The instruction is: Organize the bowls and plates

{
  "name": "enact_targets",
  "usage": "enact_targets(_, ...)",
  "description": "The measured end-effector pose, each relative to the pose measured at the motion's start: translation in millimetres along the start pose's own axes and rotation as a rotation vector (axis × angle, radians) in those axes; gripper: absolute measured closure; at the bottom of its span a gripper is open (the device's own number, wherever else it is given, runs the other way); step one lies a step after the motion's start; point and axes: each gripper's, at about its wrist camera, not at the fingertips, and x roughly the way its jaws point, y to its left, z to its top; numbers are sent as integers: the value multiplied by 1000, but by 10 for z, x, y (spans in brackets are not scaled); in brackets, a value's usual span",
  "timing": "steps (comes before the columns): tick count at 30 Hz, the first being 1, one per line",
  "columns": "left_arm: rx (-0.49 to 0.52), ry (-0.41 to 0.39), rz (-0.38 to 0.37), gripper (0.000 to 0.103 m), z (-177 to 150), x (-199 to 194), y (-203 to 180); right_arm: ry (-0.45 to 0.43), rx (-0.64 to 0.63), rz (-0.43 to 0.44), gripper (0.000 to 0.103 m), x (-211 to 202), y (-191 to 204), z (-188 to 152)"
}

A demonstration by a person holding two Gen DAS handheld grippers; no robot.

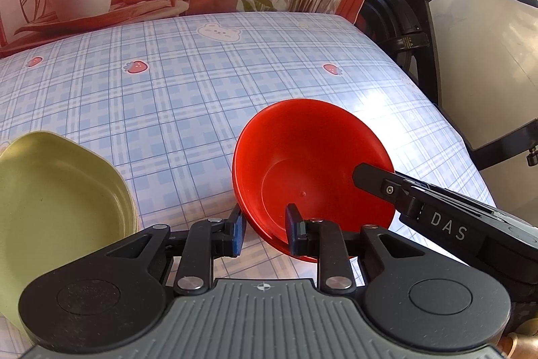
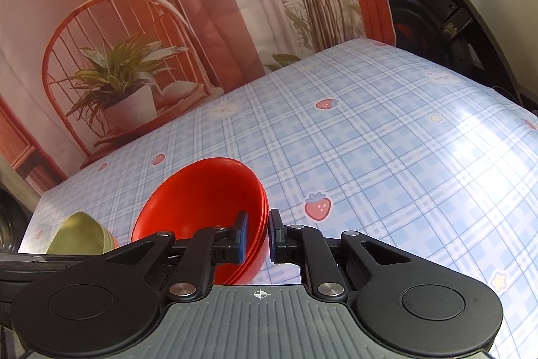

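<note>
Red bowls (image 1: 312, 170), nested, tilted on the bench (image 1: 188, 90). Right gripper (image 2: 258, 232): jaws pinching the stack's rim. Left gripper (image 1: 264, 229): jaws spread astride the near rim. Green plates (image 1: 60, 201) left of the bowls. Risk: thin rim grip; stack could slip or separate.

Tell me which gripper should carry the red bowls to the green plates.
Right. The right gripper already straddles the red bowls' rim, one finger inside, one outside. The left gripper also straddles the rim, more loosely, nearer the green plates.
</note>
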Motion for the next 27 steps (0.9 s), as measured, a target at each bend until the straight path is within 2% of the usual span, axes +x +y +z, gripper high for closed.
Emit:
enact_targets(13, -20, -90, 16, 77, 34, -422, 202, -2, -48, 25, 91, -146, 427, 163)
enact_targets(19, -31, -140, 41, 77, 42, -649, 404, 4, -89, 51, 92, -128, 749, 223)
enact_targets(27, -53, -163, 72, 77, 5, -868, 736, 23, -161, 84, 91, -28, 1231, 212)
